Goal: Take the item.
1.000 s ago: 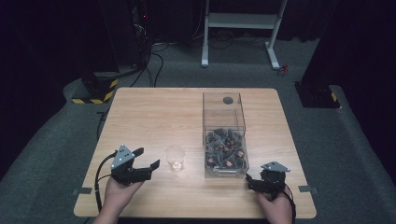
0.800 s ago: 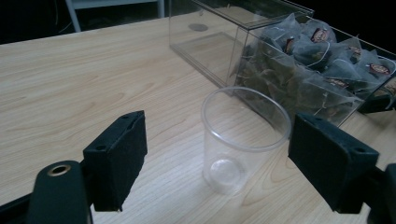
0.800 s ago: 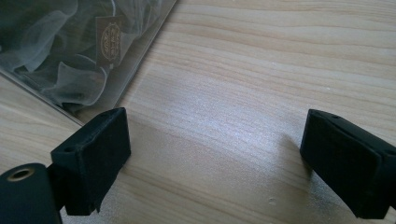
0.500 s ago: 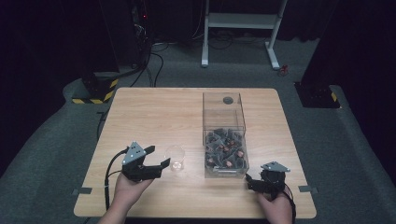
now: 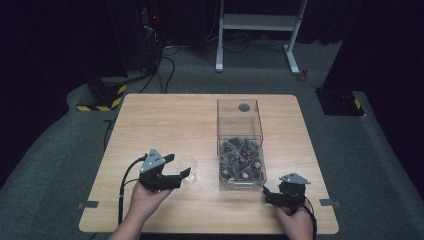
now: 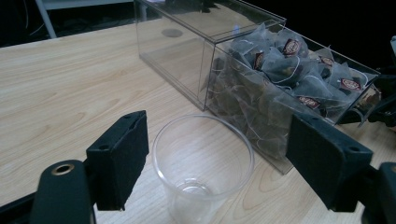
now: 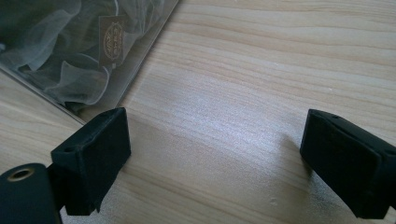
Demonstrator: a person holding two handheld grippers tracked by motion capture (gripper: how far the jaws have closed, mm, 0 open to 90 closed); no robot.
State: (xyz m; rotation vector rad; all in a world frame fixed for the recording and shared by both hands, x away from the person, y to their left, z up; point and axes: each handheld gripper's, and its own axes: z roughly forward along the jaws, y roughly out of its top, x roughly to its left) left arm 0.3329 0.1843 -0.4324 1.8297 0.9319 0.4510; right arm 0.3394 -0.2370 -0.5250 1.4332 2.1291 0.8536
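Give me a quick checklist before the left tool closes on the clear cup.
1. Cup upright on the table: ok.
2. Cup between the left tool's jaws: ok.
3. Jaws wider than the cup, pads not touching it: ok.
4. Cup empty: ok.
5. Cup apart from the clear box of tea bags: ok.
6. Right tool open, nothing between its jaws: ok.

A dark lab: black curtains (image 5: 60, 35), cabling (image 5: 165, 60), hazard-striped base (image 5: 102, 97).
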